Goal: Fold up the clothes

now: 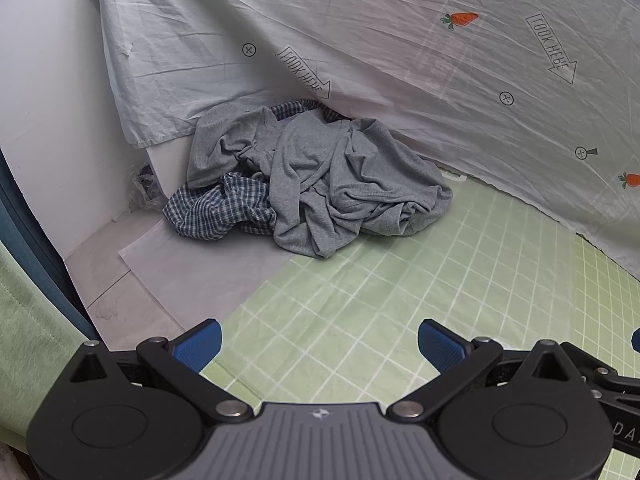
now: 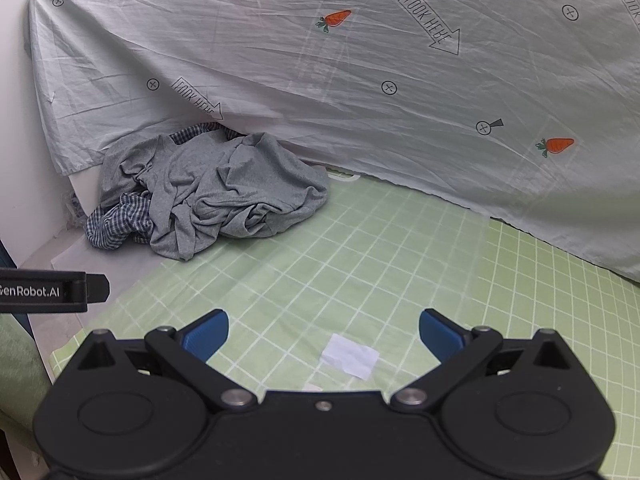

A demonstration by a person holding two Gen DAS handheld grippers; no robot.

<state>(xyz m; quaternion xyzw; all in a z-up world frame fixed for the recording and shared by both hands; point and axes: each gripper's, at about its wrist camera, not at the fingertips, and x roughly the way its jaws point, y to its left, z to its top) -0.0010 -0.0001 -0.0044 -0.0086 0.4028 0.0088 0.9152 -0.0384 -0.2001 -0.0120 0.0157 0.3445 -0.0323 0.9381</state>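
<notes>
A crumpled grey knit garment (image 1: 328,176) (image 2: 216,188) lies heaped in the far left corner of the work surface. Under and beside it shows a blue-and-white checked garment (image 1: 216,208) (image 2: 116,220). My left gripper (image 1: 319,344) hovers open over the green grid mat (image 1: 380,292), well short of the heap, with nothing between its blue pads. My right gripper (image 2: 324,334) is also open and empty, farther right over the mat (image 2: 340,248). The left gripper's black side (image 2: 52,292) enters the right wrist view from the left.
A pale sheet printed with carrots and arrows (image 1: 400,40) (image 2: 360,80) hangs as a backdrop behind the mat. A white wall (image 1: 44,128) closes the left side. A small white paper scrap (image 2: 351,356) lies on the mat. Green fabric (image 1: 28,340) shows at the left edge.
</notes>
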